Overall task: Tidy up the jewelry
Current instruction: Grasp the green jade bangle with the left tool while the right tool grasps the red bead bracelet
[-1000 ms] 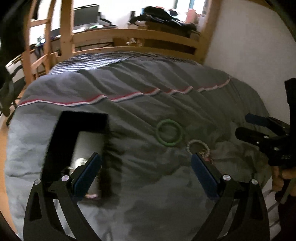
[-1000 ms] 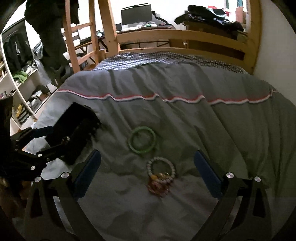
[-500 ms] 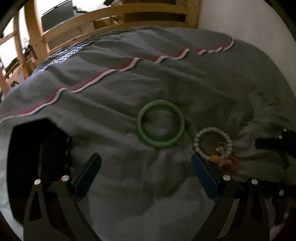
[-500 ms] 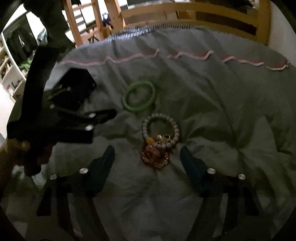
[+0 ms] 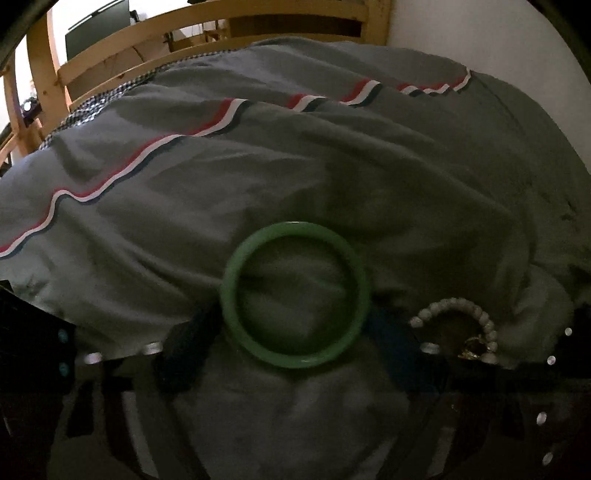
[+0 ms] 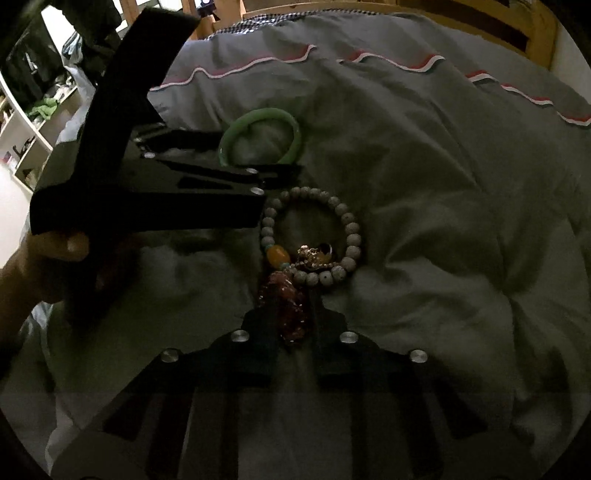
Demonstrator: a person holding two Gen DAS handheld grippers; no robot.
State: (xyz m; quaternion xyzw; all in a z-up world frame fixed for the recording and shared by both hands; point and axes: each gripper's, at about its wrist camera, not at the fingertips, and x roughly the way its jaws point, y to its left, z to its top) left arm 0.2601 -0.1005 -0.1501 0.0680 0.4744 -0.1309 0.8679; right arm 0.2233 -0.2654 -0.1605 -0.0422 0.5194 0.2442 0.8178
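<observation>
Green, and the only one of its kind, a single bangle (image 5: 294, 295) lies flat on the grey duvet (image 5: 332, 166); I use it as the landmark. Two bracelets in all are visible: the bangle and one beaded bracelet (image 6: 310, 232) of pale round beads with an amber bead, a gold charm and a dark red tassel (image 6: 288, 306).

The beaded bracelet lies just beside the bangle, nearer the right gripper, apart from it. The left gripper (image 5: 291, 350) has its two blue pads either side of the bangle's near half, close against the rim; whether they press it I cannot tell through the blur. The right gripper (image 6: 291, 325) has its fingers drawn narrow around the tassel, which sits between the tips; a firm grip cannot be confirmed.

One red-and-white stripe (image 5: 147, 151) runs across the duvet beyond the bangle. Further beyond stands a wooden bed rail (image 5: 207, 33), with one dark monitor (image 5: 98, 26) behind it. Left of the bangle, in the right wrist view, white shelves (image 6: 26, 122) hold clutter.
</observation>
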